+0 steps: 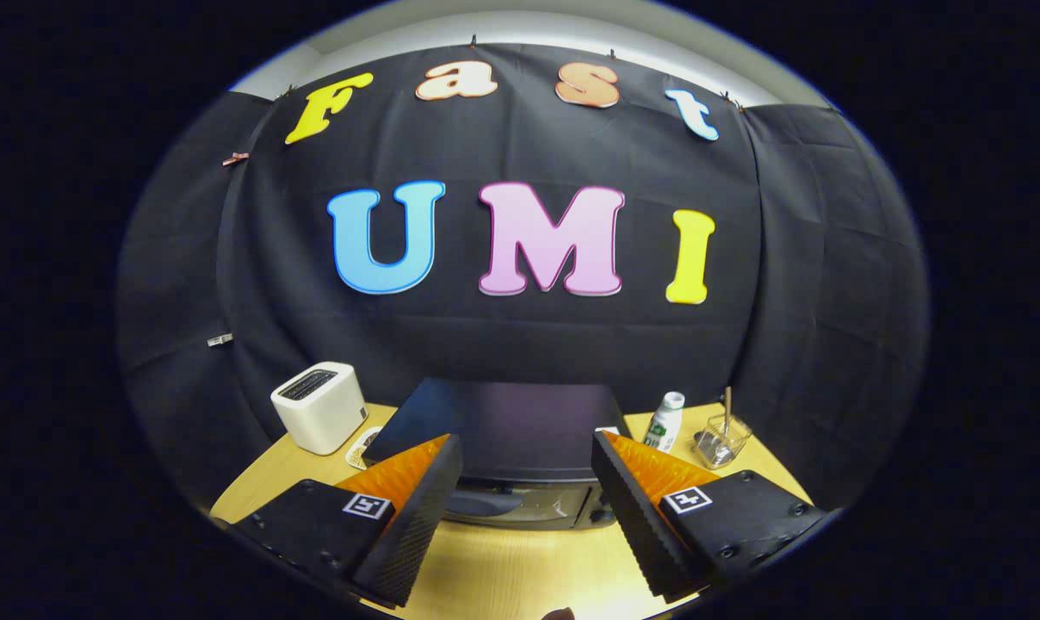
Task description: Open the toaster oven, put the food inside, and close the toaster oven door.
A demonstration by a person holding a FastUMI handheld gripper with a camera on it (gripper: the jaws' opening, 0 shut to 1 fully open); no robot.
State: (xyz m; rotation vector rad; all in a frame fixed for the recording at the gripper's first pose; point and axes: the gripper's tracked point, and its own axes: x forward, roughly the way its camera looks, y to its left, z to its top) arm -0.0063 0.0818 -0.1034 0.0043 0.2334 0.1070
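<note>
A black toaster oven (507, 426) stands on the wooden table (503, 568), just ahead of my fingers. I look down on its dark top, and its glass door (520, 505) shows between the fingertips, upright against the front. My gripper (527, 482) is open, its two fingers spread wide to either side of the oven's front with nothing between them. No food is in sight.
A white pop-up toaster (319, 406) stands to the left of the oven, with a small patterned dish (362, 448) beside it. On the right are a white bottle (666, 420) and a clear glass container (721, 441) with a stick in it. Black cloth walls close in the table's back.
</note>
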